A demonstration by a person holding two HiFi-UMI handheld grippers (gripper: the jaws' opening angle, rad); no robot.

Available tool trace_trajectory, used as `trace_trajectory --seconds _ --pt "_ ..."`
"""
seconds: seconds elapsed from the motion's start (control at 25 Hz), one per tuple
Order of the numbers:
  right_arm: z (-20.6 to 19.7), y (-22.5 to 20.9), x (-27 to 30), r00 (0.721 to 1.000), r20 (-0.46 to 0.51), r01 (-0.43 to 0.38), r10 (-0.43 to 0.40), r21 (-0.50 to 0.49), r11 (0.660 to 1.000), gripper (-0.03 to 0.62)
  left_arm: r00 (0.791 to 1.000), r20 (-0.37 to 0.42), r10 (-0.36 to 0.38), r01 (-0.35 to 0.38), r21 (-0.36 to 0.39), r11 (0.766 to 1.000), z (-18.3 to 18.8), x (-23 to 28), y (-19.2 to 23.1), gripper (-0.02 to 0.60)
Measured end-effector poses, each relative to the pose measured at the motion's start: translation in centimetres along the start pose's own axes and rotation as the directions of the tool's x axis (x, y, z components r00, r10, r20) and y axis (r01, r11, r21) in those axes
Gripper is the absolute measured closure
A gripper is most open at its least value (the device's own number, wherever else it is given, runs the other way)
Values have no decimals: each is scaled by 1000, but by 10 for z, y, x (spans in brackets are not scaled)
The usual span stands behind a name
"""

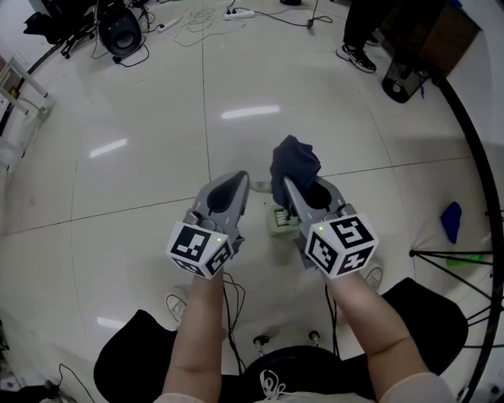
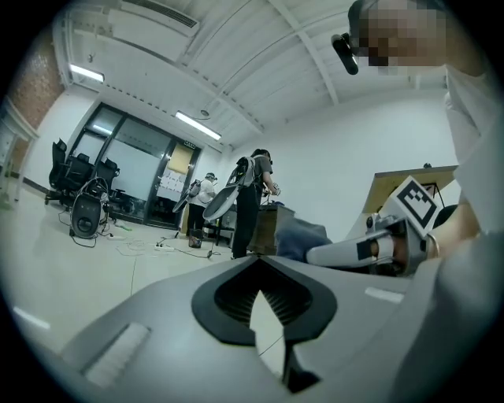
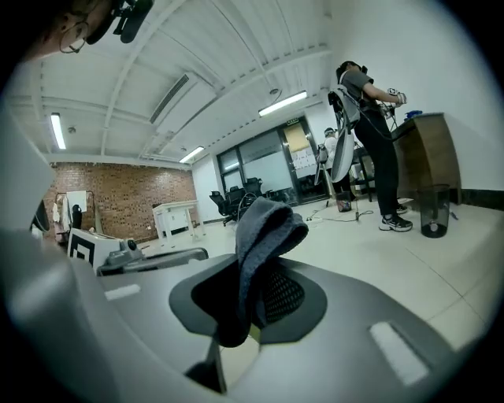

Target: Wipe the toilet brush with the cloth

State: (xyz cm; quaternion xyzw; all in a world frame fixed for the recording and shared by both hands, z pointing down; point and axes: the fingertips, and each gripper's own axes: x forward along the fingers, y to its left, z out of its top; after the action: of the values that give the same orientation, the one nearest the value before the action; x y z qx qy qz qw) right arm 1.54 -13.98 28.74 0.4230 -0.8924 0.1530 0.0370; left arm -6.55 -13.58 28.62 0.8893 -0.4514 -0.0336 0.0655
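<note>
In the head view I hold both grippers side by side above the pale tiled floor. My right gripper (image 1: pixel 290 186) is shut on a dark blue cloth (image 1: pixel 295 161), which bunches up above its tips; the right gripper view shows the cloth (image 3: pixel 264 236) folded over between the black pads of that gripper (image 3: pixel 252 293). My left gripper (image 1: pixel 235 180) has its tips together with nothing in them, as the left gripper view (image 2: pixel 258 295) confirms. A pale greenish-white object (image 1: pixel 280 221) lies on the floor between and below the grippers, mostly hidden. I cannot make out a brush.
A black speaker (image 1: pixel 120 33) and a power strip (image 1: pixel 239 13) with loose cables lie far ahead. At the far right are a person's shoes (image 1: pixel 358 57), a black bin (image 1: pixel 402 83) and a brown cabinet (image 1: pixel 429 27). Tripod legs (image 1: pixel 457 256) and a blue item (image 1: pixel 450 221) stand at the right.
</note>
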Motion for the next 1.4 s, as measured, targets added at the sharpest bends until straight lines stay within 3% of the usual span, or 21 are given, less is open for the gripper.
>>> trace_trajectory --seconds 0.28,0.64,0.76,0.96,1.0,1.08,1.16,1.24,1.32,1.4 --pt "-59 -42 -4 990 -81 116 -113 26 993 523 1000 -3 17 -17 2 1000 -4 -1 0 575" --pt "-168 -88 -7 940 -259 254 -223 92 963 524 1000 -10 -1 1 -3 1000 -11 0 -5 575" --pt "-207 -94 -6 914 -335 277 -230 101 955 523 1000 -21 -7 7 3 1000 -13 0 -7 575" --pt "-257 -102 -14 872 -455 283 -178 172 944 523 1000 2 -11 12 -49 999 -2 -3 -8 575" --pt "-254 -105 -20 874 -450 295 -182 195 936 523 1000 11 -8 9 -50 999 2 -5 -6 575" --pt "-227 -106 -30 904 -382 297 -191 241 924 523 1000 30 0 1 -40 999 15 -9 -3 575" --pt "-173 -93 -33 958 -241 216 -156 248 944 523 999 48 -4 5 -28 1000 27 -10 -2 575" --pt "-107 -58 -33 997 -72 30 -20 150 988 523 998 53 -28 29 -20 999 36 -6 -6 575" --pt "-53 -6 -36 984 30 -173 174 -33 984 523 996 47 -70 72 -38 997 38 1 -10 575" --pt "-24 45 -43 940 36 -330 341 -171 928 523 994 33 -107 109 -80 991 36 6 -11 575"
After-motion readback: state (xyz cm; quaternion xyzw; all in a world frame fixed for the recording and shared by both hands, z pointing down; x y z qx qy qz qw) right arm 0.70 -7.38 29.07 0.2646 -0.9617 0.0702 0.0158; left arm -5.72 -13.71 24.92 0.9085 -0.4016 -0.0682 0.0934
